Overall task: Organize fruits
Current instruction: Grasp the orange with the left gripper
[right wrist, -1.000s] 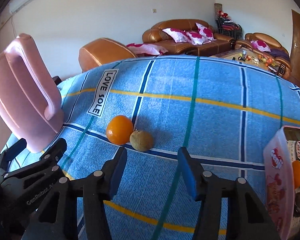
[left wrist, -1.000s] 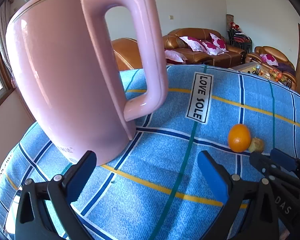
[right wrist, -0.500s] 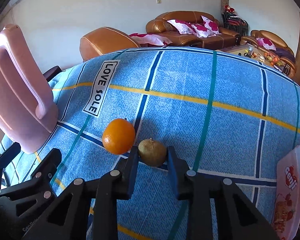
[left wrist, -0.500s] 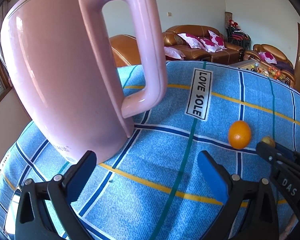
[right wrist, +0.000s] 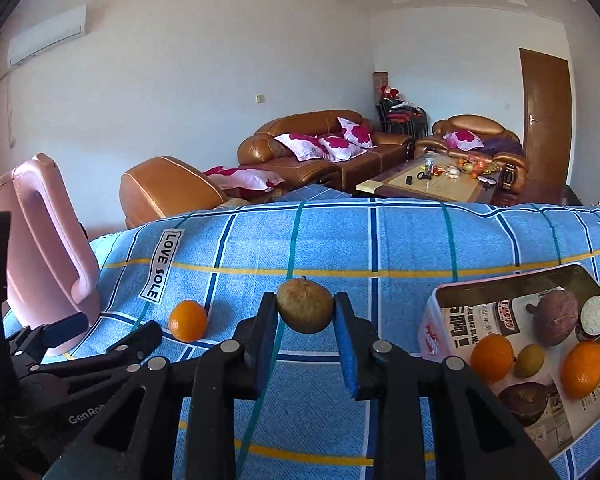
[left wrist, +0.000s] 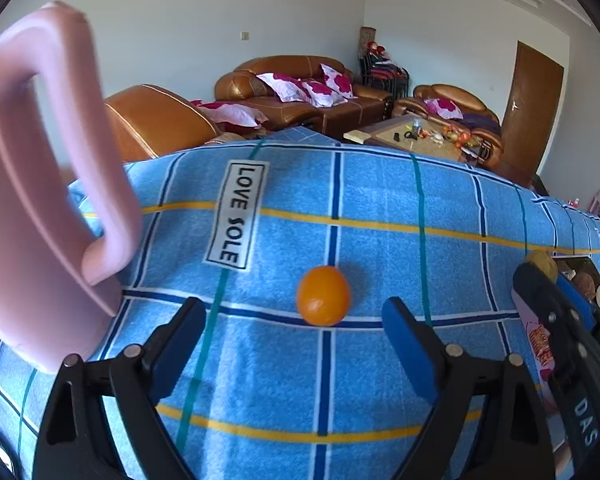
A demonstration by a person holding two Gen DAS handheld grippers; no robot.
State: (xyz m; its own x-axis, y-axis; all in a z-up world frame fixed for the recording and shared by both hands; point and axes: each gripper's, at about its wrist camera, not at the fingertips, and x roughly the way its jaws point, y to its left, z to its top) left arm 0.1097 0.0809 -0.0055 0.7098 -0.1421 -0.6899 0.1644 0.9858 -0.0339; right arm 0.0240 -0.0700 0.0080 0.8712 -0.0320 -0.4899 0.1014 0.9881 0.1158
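An orange (left wrist: 323, 296) lies on the blue checked cloth (left wrist: 380, 200). It sits just beyond and between the fingertips of my left gripper (left wrist: 292, 332). The jaws are closing, and the pads are clear of the orange. My right gripper (right wrist: 305, 316) is shut on a round brown fruit (right wrist: 305, 307), held above the cloth. To its right stands a pink-walled box (right wrist: 500, 280) lined with newspaper; it holds two oranges, a small green fruit, a purple sweet potato and other pieces. In the right wrist view, the orange (right wrist: 188, 320) lies in front of my left gripper (right wrist: 108, 332).
A tall pink kettle (left wrist: 28, 240) stands at the cloth's left edge, close to my left gripper. A "LOVE SOLE" label (left wrist: 238, 212) is sewn on the cloth. Brown sofas (right wrist: 312, 148) and a low table (right wrist: 432, 178) stand beyond the far edge.
My right gripper closed on the brown fruit and lifted it off the cloth, away from the orange. My left gripper swung from the kettle to face the orange, and its jaws narrowed slightly.
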